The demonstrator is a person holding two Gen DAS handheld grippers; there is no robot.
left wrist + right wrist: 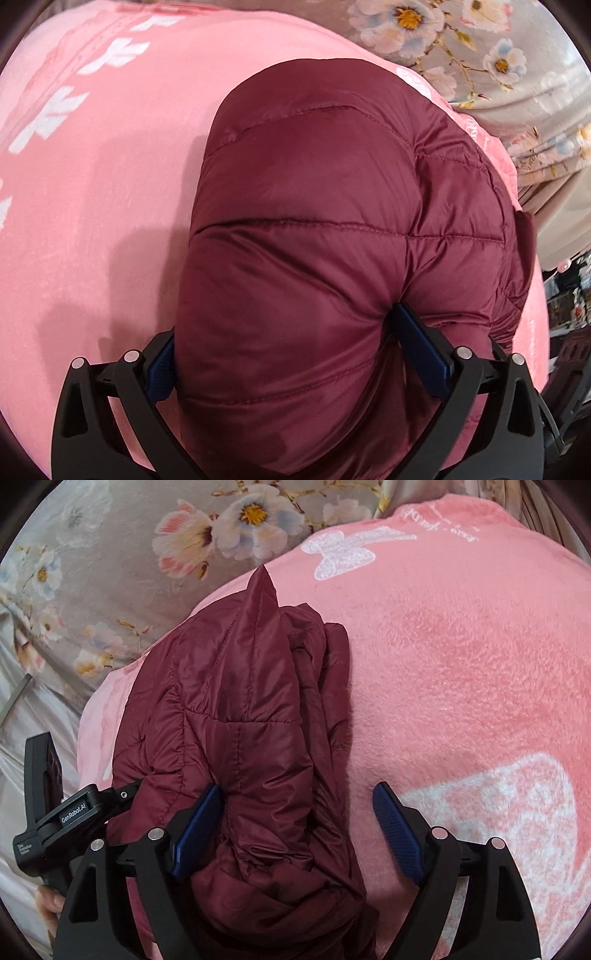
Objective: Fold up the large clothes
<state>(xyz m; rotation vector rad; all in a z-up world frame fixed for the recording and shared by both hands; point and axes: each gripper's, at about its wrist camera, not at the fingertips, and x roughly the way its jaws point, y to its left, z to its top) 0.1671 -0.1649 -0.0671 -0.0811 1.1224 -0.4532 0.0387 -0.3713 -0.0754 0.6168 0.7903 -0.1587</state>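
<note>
1. The dark red quilted jacket (332, 240) is lying bunched up on a pink fleece blanket (92, 203), near the blanket's edge. In the right wrist view the jacket (236, 738) is showing as a long folded heap with one pointed corner reaching toward the far edge of the pink blanket (461, 664).

2. The left hand-held gripper (291, 343) is holding a thick puffed fold of the jacket. The fabric is filling the whole gap between its two blue fingers (421, 343), and both pads are pressing into it, so the jaws are standing fairly wide but clamped on the cloth.

3. The right hand-held gripper (299, 830) is standing wide. Its left blue pad is touching the side of the jacket, while its right finger (397, 830) is lying apart from the cloth, over bare blanket. The near end of the jacket is sitting between the two fingers, but it is not being pinched.

4. In the right wrist view the left hand-held gripper (74, 812) is appearing at the jacket's left side as a black body with a printed label.

5. The blanket is carrying white butterfly shapes (347, 554) and white lettering. Beyond the blanket, a grey bed sheet with flowers (110, 554) is spreading out.
</note>
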